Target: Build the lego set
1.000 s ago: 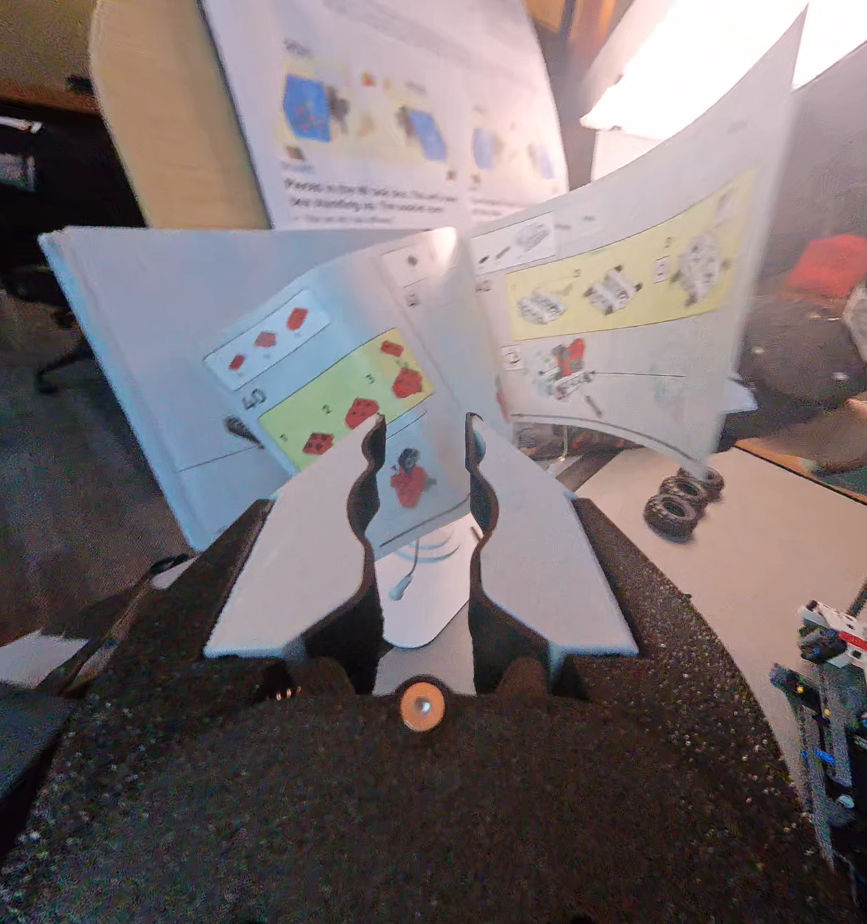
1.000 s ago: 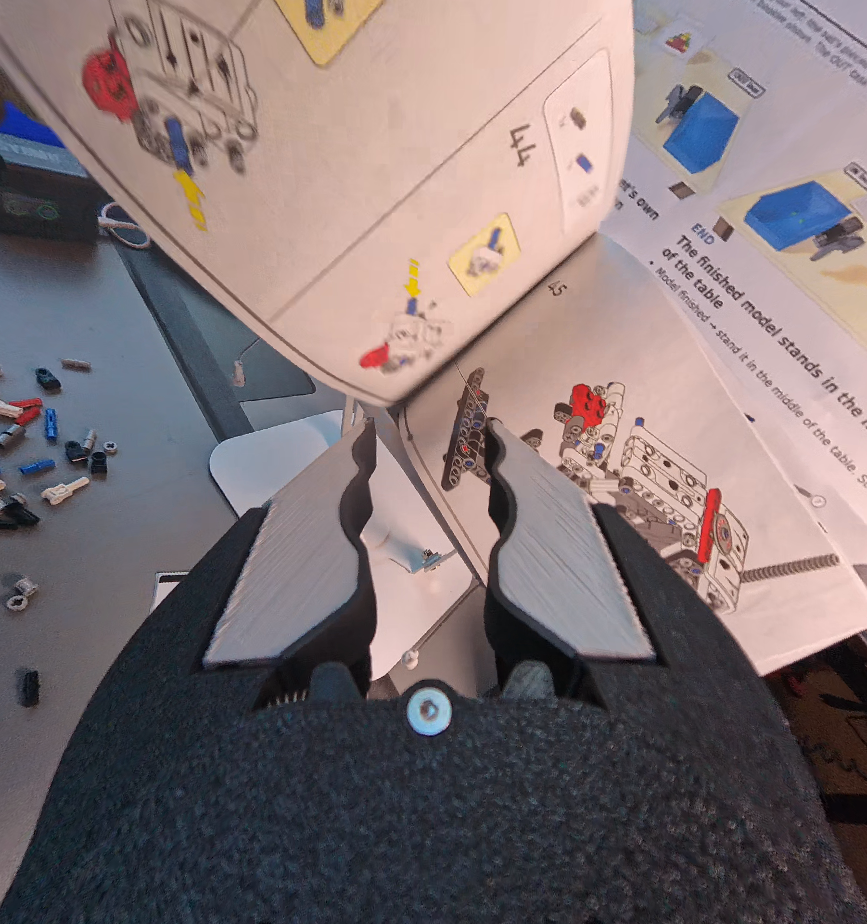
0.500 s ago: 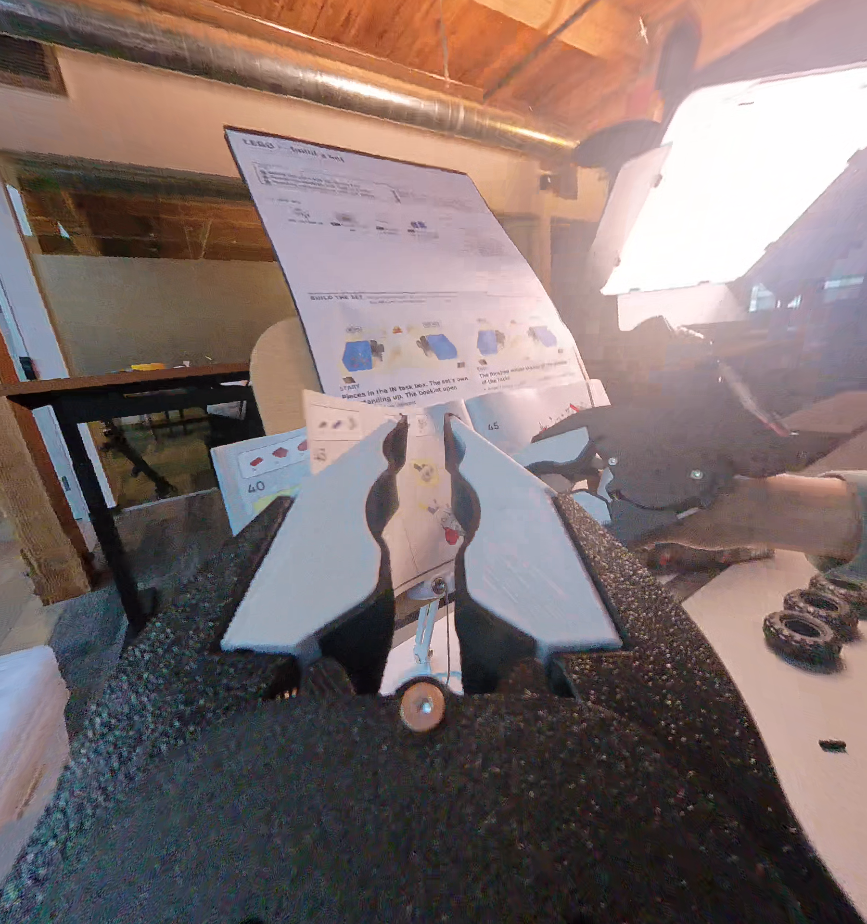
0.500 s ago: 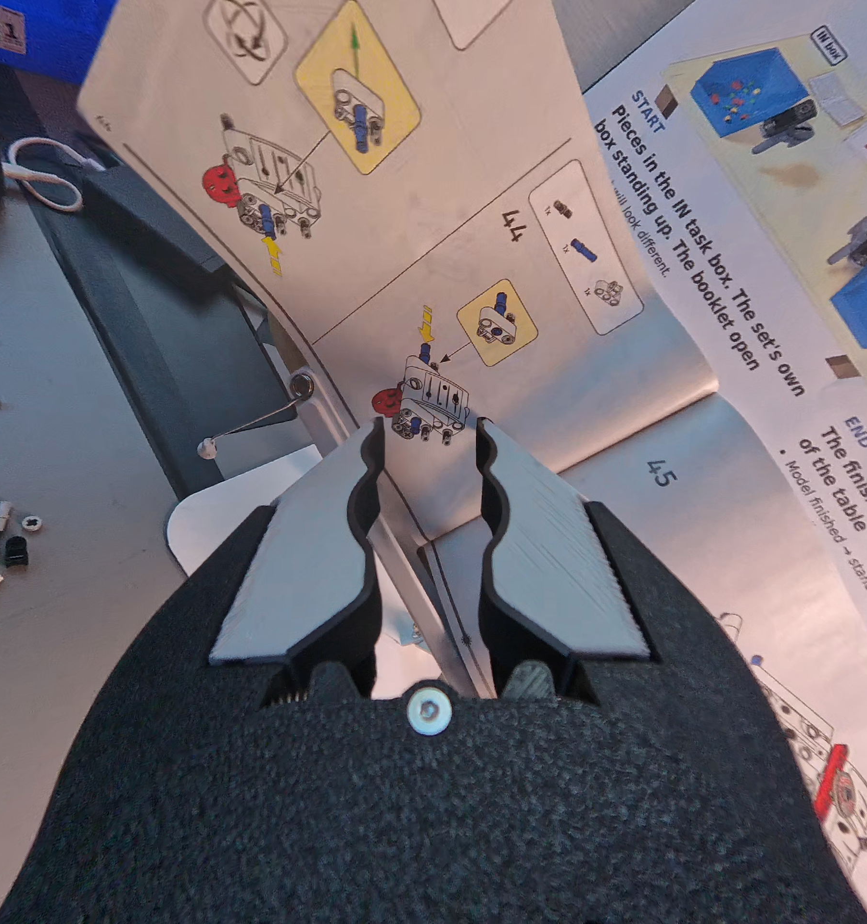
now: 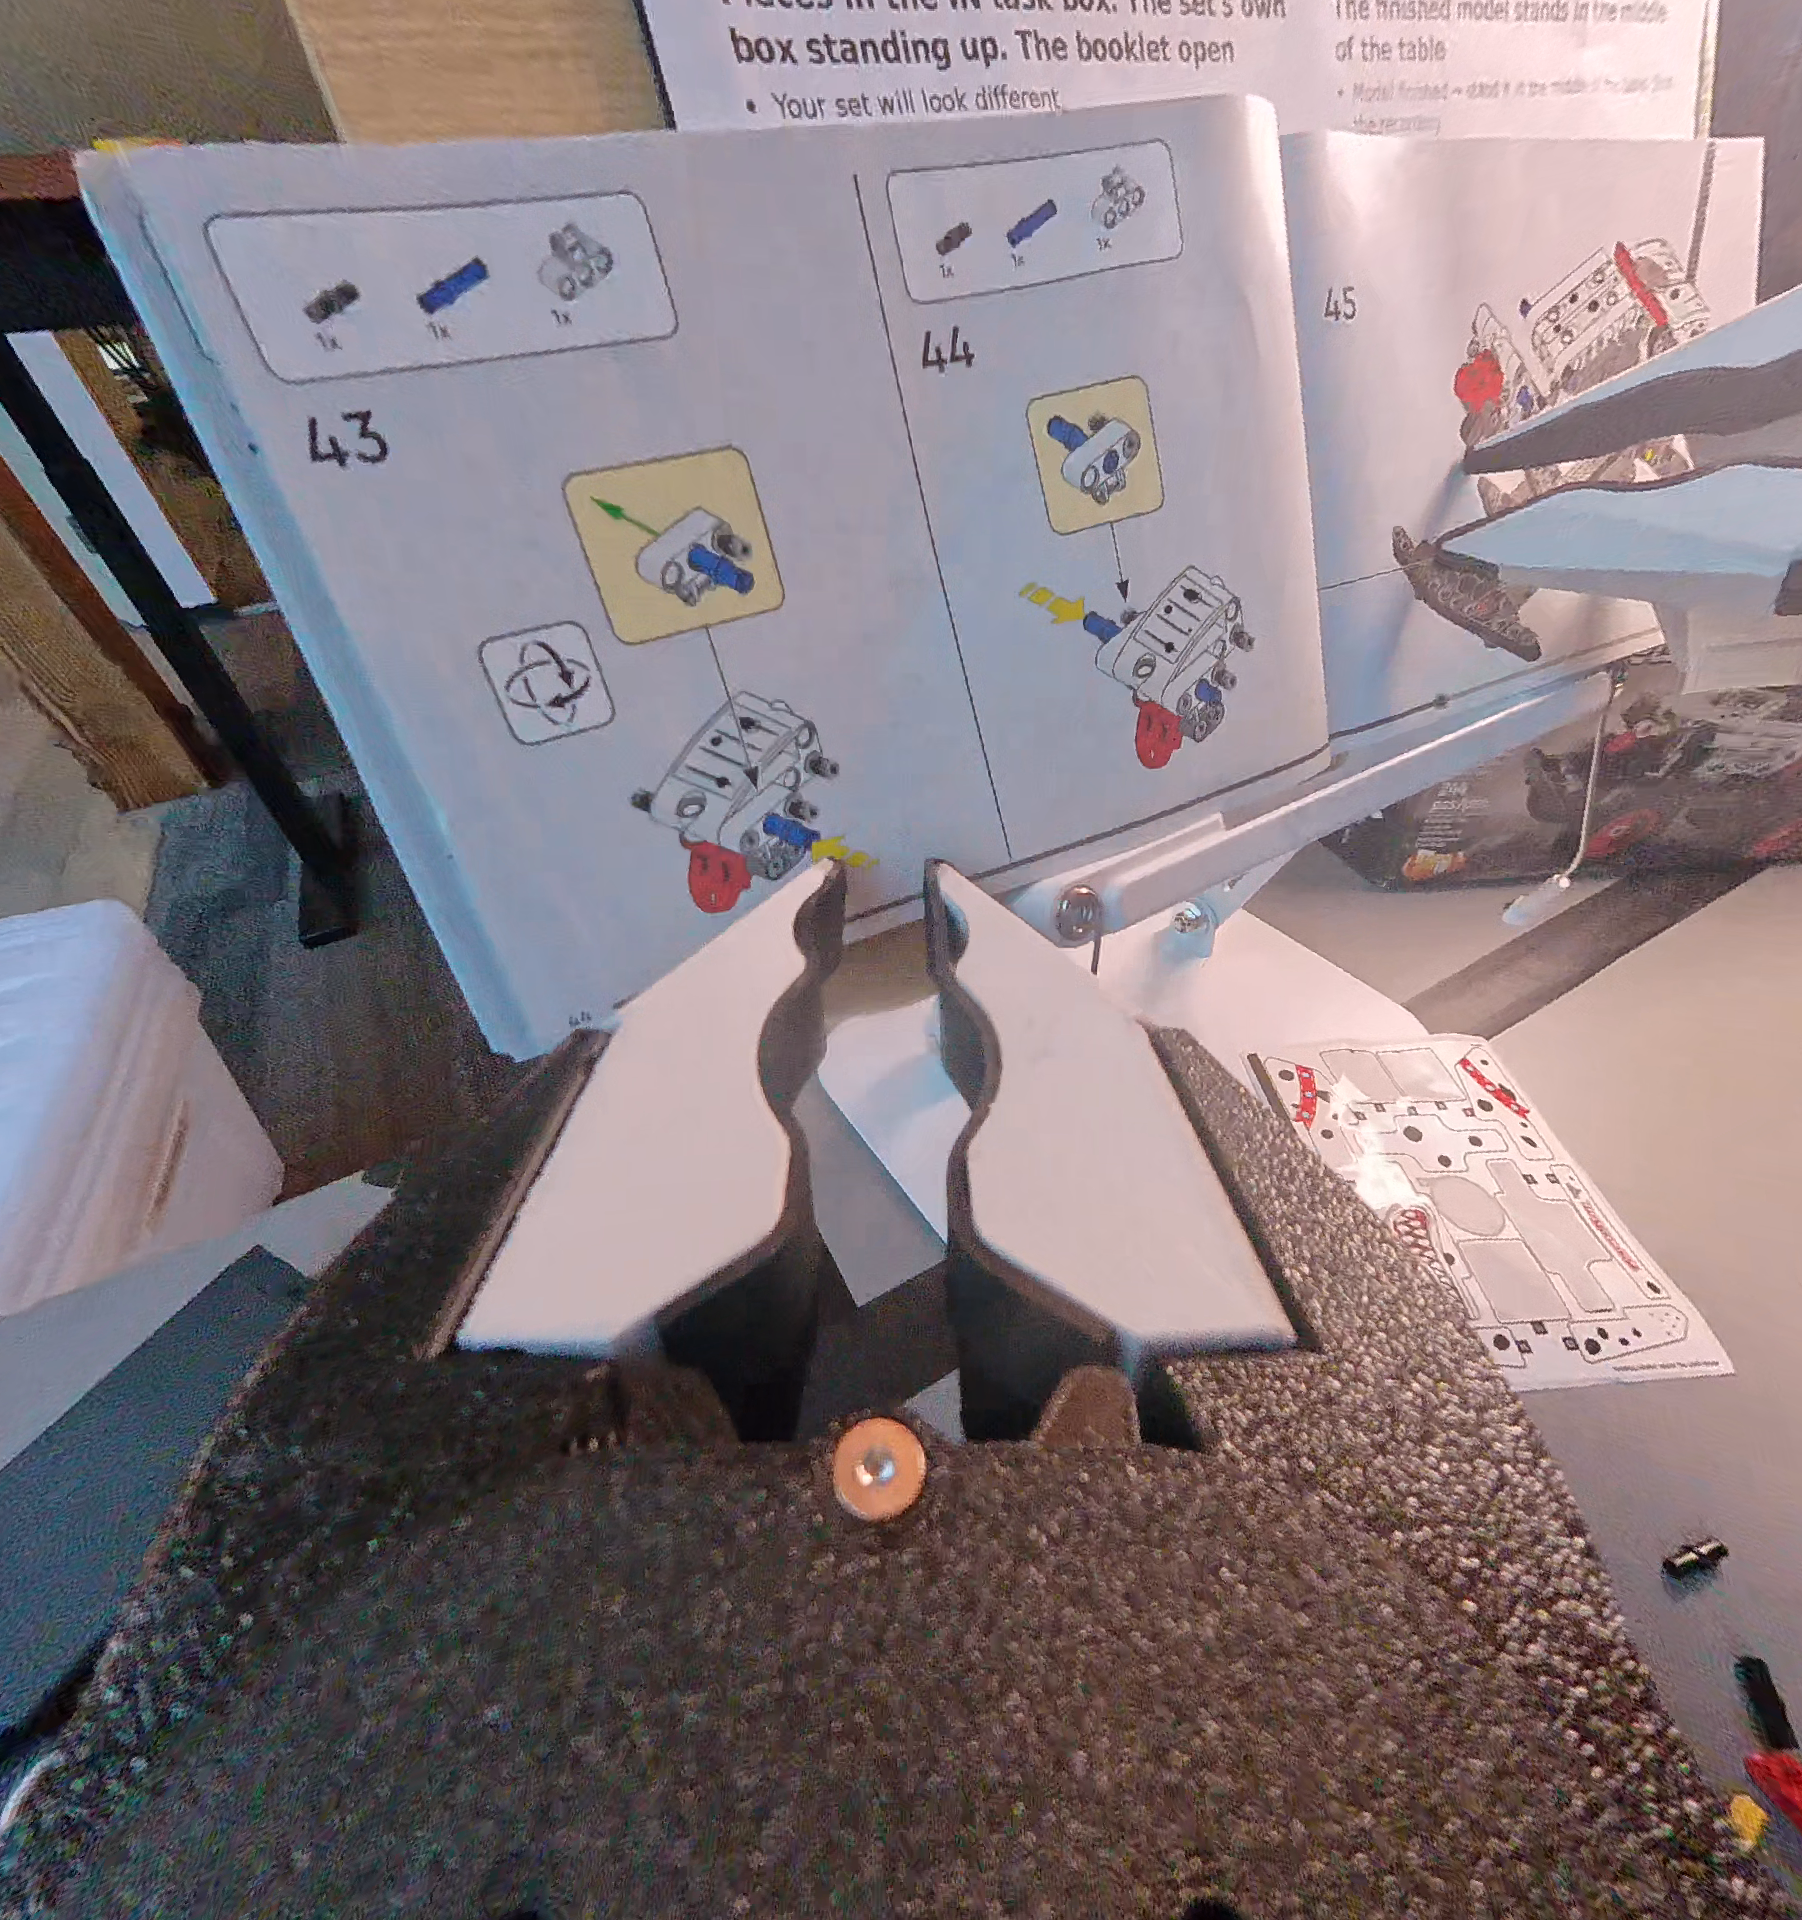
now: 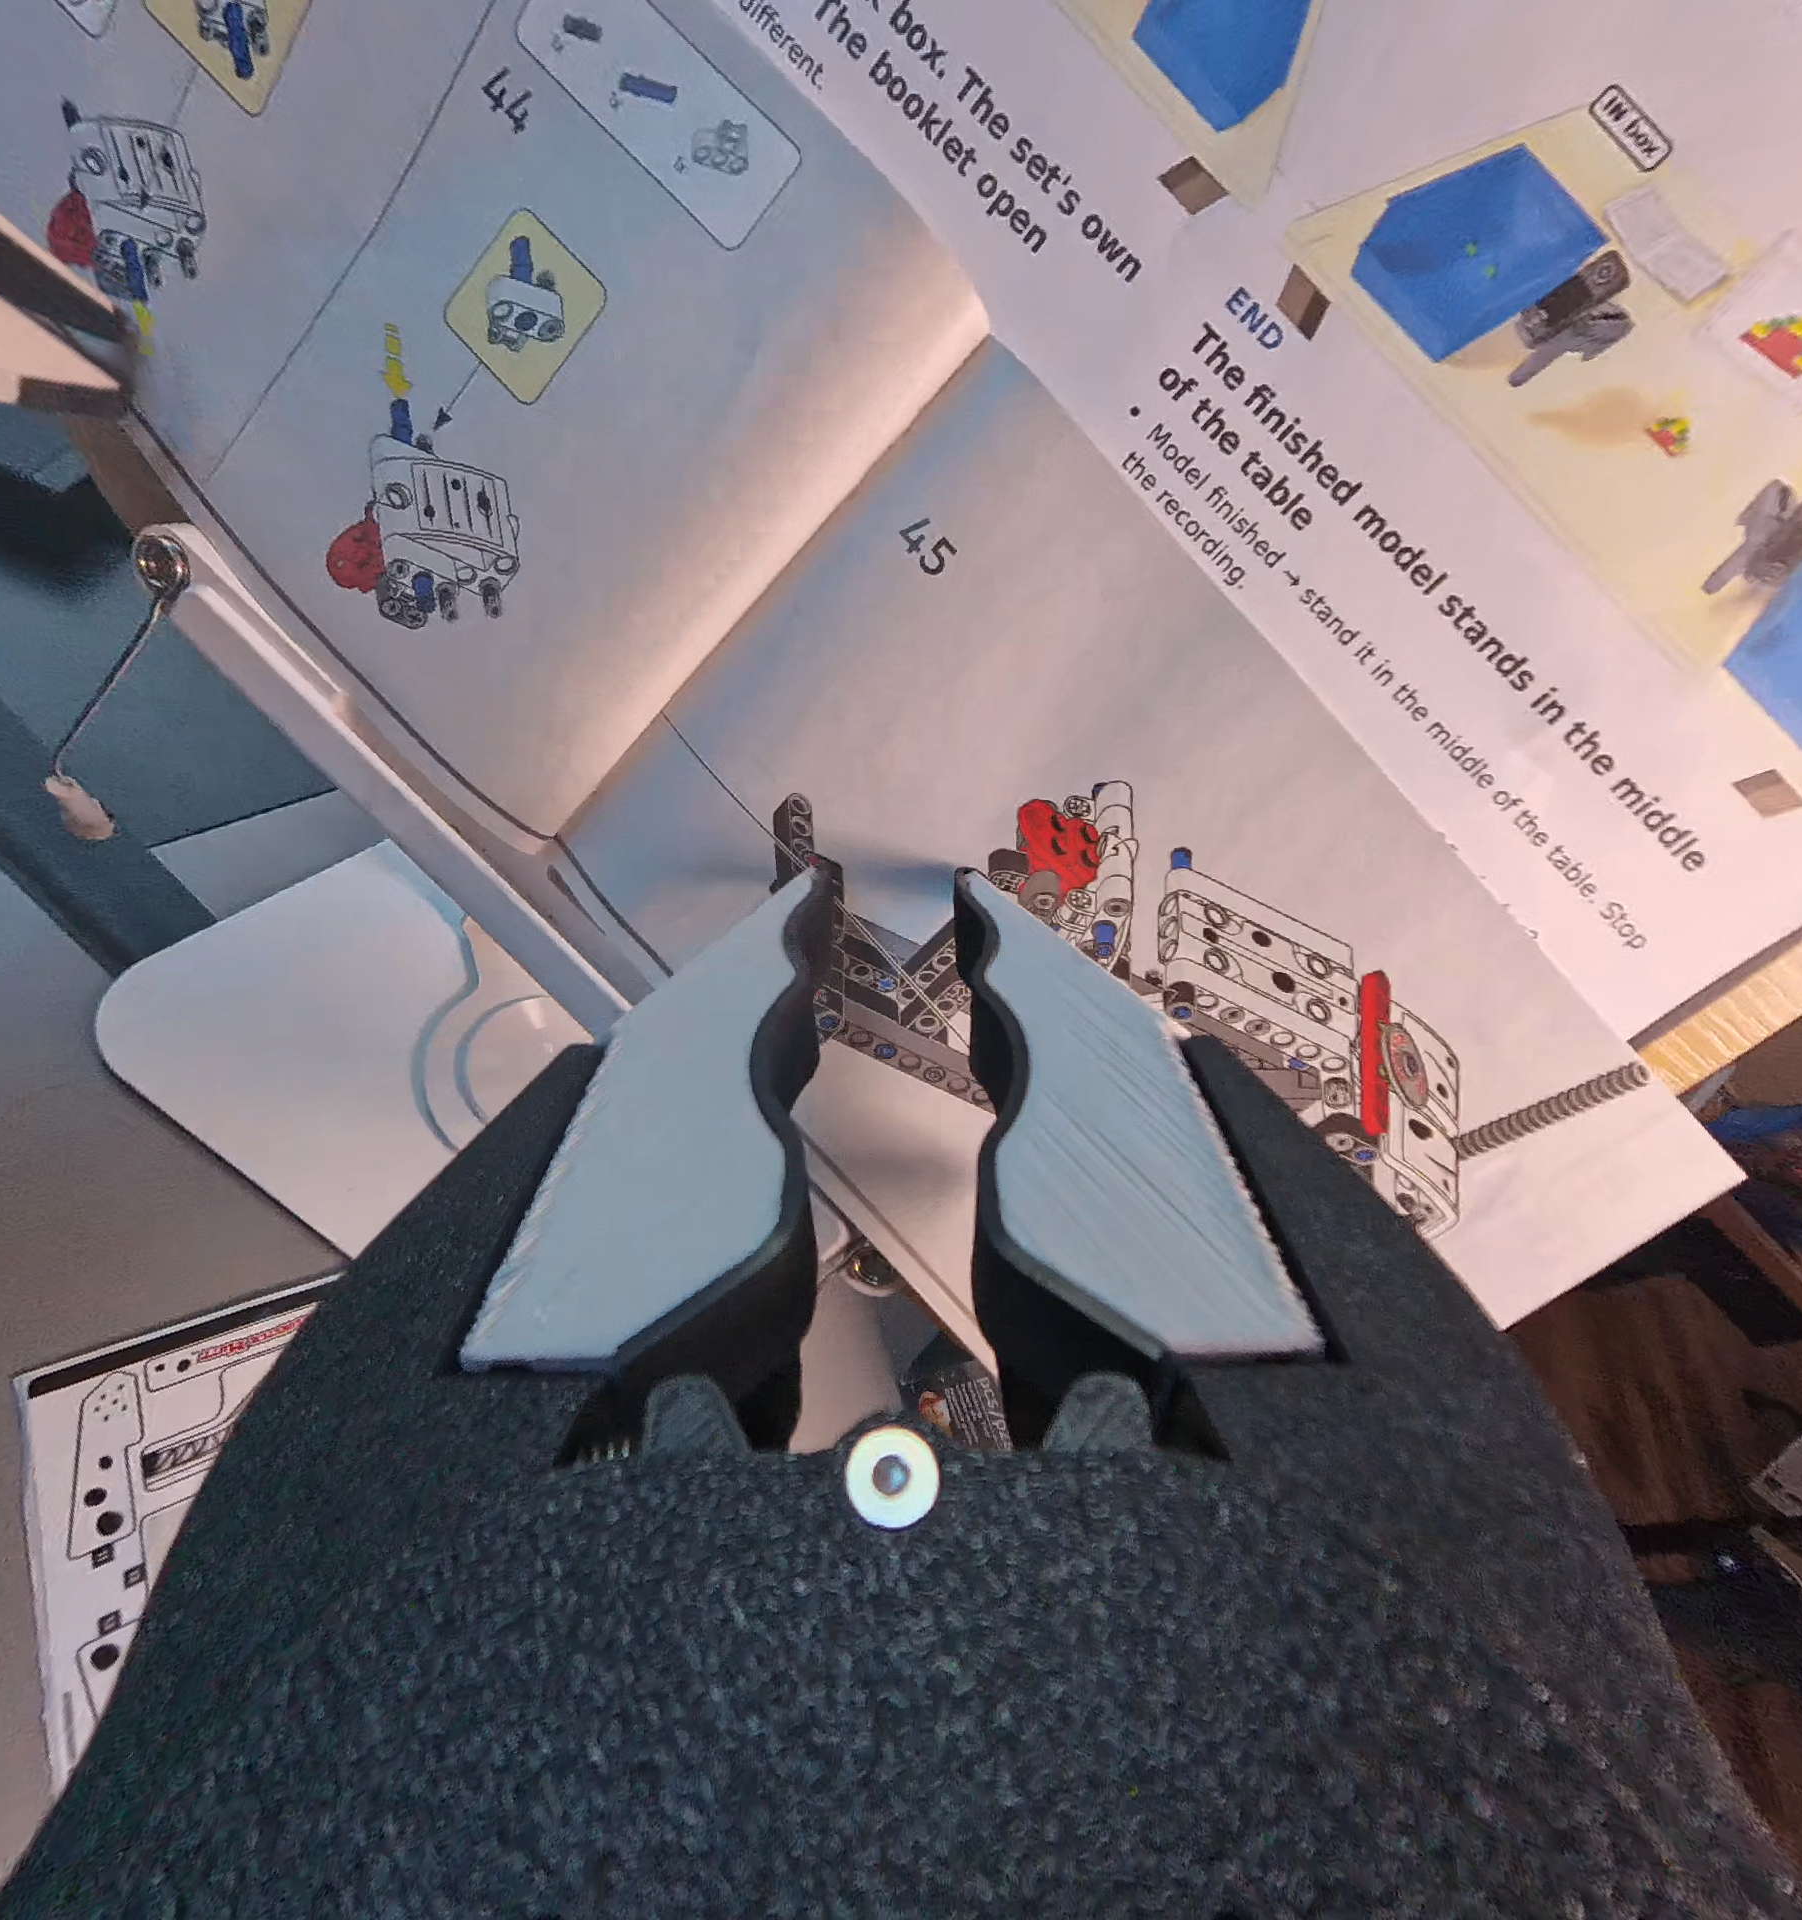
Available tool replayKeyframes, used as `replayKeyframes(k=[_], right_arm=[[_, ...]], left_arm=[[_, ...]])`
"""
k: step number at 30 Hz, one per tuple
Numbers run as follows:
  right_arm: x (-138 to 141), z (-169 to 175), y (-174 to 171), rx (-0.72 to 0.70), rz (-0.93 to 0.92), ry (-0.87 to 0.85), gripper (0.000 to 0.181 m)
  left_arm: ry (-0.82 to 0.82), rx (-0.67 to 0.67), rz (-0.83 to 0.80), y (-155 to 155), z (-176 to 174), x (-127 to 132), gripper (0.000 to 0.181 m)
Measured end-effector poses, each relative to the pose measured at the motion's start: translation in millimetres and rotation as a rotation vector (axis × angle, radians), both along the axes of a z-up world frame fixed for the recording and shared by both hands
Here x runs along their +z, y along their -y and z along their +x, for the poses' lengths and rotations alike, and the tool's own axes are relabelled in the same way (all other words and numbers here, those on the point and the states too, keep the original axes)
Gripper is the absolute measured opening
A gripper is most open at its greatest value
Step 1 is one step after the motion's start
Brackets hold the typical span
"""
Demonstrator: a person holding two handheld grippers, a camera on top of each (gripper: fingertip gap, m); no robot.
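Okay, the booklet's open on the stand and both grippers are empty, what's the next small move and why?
Probably pull the right gripper back from the booklet toward the table. The pages lie flat on the stand, both grippers are open and hold nothing, the left gripper too. The page calls for small pieces, and a few loose pieces lie on the table to the right.

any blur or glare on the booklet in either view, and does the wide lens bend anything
Left wrist view: the instruction booklet is sharp and evenly lit, though its top edge bows from lens distortion, and the right gripper at the frame edge looks stretched. Right wrist view: a warm bright patch lies along the booklet's centre fold, and the left gripper at the left edge is smeared.
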State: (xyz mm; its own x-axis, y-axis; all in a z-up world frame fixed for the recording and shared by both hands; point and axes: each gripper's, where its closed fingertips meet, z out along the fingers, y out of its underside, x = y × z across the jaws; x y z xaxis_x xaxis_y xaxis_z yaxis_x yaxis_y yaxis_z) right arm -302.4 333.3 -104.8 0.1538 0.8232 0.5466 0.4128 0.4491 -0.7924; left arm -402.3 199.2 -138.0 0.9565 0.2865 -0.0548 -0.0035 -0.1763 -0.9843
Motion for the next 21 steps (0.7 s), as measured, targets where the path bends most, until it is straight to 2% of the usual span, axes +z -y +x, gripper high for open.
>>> replayKeyframes(k=[3, 6, 9, 11, 13, 15, 18, 21], right_arm=[[-2.1, -1.5, 4.9, -0.027, -0.032, 0.02, 0.033], [-0.9, -6.1, 10.7, -0.062, -0.082, -0.004, 0.047], [0.5, -13.1, 16.6, -0.081, -0.026, -0.022, 0.056], [-1.4, -16.9, 20.1, -0.094, -0.006, -0.013, 0.063], [-2.1, -19.0, 21.1, -0.103, 0.008, -0.002, 0.065], [-2.4, -18.6, 19.9, -0.102, 0.022, 0.007, 0.063], [-3.4, -16.8, 17.7, -0.092, 0.053, 0.01, 0.062], [-5.0, -17.0, 17.9, -0.086, 0.064, 0.008, 0.064]], left_arm=[[0.142, -0.054, 0.025, 9.2, 19.4, -10.2, 0.031], [0.313, -0.117, 0.012, 11.2, 47.8, -33.7, 0.04], [0.369, -0.128, -0.007, 6.0, 63.1, -54.8, 0.051], [0.267, -0.092, -0.067, -0.7, 59.2, -65.9, 0.05], [0.13, -0.059, -0.155, -8.0, 50.2, -75.7, 0.039], [-0.008, -0.012, -0.229, -7.1, 35.0, -77.8, 0.0], [-0.189, 0.06, -0.31, 10.1, 11.9, -66.0, 0.003], [-0.433, 0.121, -0.364, 26.8, -2.8, -28.7, 0.006]])
